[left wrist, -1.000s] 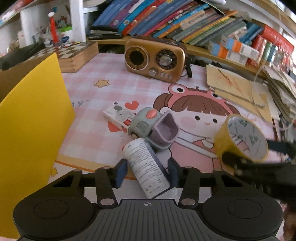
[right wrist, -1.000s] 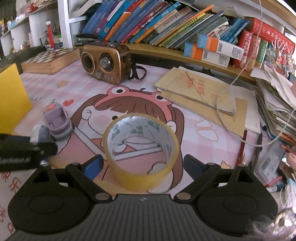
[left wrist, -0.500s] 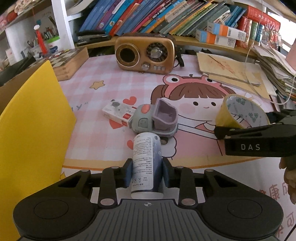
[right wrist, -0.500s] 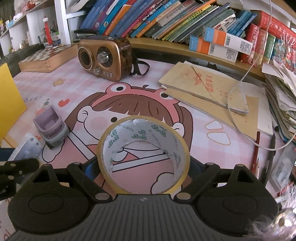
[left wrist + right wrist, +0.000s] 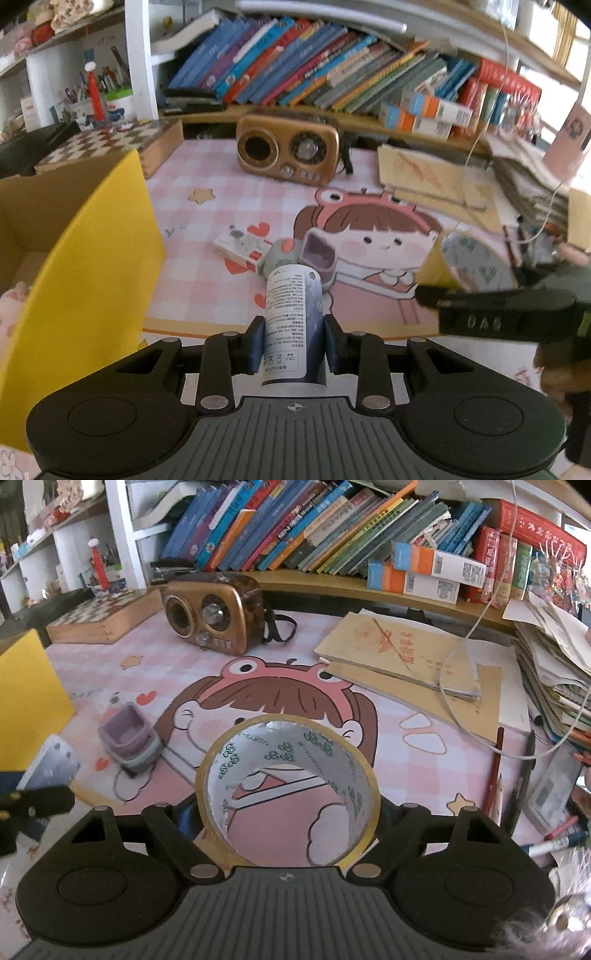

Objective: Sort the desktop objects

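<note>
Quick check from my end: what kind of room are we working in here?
Most likely a child's study desk at home. A shelf packed with leaning books runs behind it, a pink cartoon desk mat covers the top, and a chessboard box and a retro radio sit at the back.

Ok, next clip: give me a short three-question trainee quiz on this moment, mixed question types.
1. True or false: the left gripper is shut on a white printed bottle.
2. Multiple choice: what does the right gripper hold? A) the toy truck B) a yellow tape roll C) the radio
3. Fill in: the yellow-sided cardboard box stands on the ____ side of the left wrist view.

Key
1. True; both pads press the bottle's sides.
2. B. The toy truck sits on the pink mat and the radio stands further back.
3. Left.
</note>
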`<state>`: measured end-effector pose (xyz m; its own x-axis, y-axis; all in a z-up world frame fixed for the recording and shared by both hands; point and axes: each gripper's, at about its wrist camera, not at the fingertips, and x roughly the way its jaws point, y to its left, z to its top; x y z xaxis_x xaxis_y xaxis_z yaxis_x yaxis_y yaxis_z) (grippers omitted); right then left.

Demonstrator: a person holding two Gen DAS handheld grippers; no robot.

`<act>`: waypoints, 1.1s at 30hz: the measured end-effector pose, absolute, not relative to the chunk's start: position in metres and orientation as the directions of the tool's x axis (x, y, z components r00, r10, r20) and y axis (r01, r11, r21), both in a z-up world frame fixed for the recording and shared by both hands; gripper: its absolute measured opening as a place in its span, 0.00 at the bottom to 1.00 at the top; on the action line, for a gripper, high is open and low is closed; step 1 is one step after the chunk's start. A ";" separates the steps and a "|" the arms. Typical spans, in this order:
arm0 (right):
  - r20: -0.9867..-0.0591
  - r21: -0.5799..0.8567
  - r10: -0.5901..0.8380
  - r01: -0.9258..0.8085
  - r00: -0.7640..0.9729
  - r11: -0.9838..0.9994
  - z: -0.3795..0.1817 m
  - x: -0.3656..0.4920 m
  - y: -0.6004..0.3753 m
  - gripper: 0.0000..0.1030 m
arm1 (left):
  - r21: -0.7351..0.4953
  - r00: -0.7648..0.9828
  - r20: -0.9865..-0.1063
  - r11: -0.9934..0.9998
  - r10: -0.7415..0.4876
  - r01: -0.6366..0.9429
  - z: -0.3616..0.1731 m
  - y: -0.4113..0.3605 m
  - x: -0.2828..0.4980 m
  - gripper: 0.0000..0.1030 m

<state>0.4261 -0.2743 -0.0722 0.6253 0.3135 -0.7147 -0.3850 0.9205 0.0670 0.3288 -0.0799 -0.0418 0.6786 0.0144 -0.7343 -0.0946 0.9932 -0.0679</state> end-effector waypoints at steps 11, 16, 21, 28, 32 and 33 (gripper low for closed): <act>-0.677 0.095 0.356 -0.403 0.644 0.910 -0.041 0.369 -0.274 0.81 | -0.123 0.748 -0.662 0.991 -0.045 -0.049 -0.010 -0.077 0.278 0.30; -0.662 0.097 0.357 -0.397 0.659 0.913 -0.027 0.336 -0.273 0.81 | -0.159 0.771 -0.632 0.987 -0.079 -0.030 0.002 -0.066 0.253 0.30; -0.655 0.097 0.346 -0.379 0.672 0.920 -0.016 0.303 -0.269 0.81 | -0.183 0.777 -0.619 0.983 -0.114 -0.002 0.006 -0.054 0.228 0.30; -0.660 0.083 0.314 -0.349 0.682 0.933 -0.011 0.262 -0.253 0.81 | -0.217 0.771 -0.619 0.976 -0.153 0.020 0.003 -0.035 0.195 0.30; -0.670 0.083 0.303 -0.338 0.678 0.938 -0.010 0.239 -0.240 0.81 | -0.221 0.772 -0.617 0.975 -0.153 0.017 0.003 -0.020 0.174 0.30; -0.673 0.084 0.305 -0.340 0.674 0.937 -0.011 0.233 -0.236 0.81 | -0.223 0.772 -0.618 0.975 -0.152 0.013 0.003 -0.015 0.168 0.30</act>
<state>0.2326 -0.2358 -0.0106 0.6737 0.3047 -0.6733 -0.3398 0.9367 0.0839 0.1683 -0.0152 0.0025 0.7716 -0.1519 -0.6177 0.0132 0.9747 -0.2232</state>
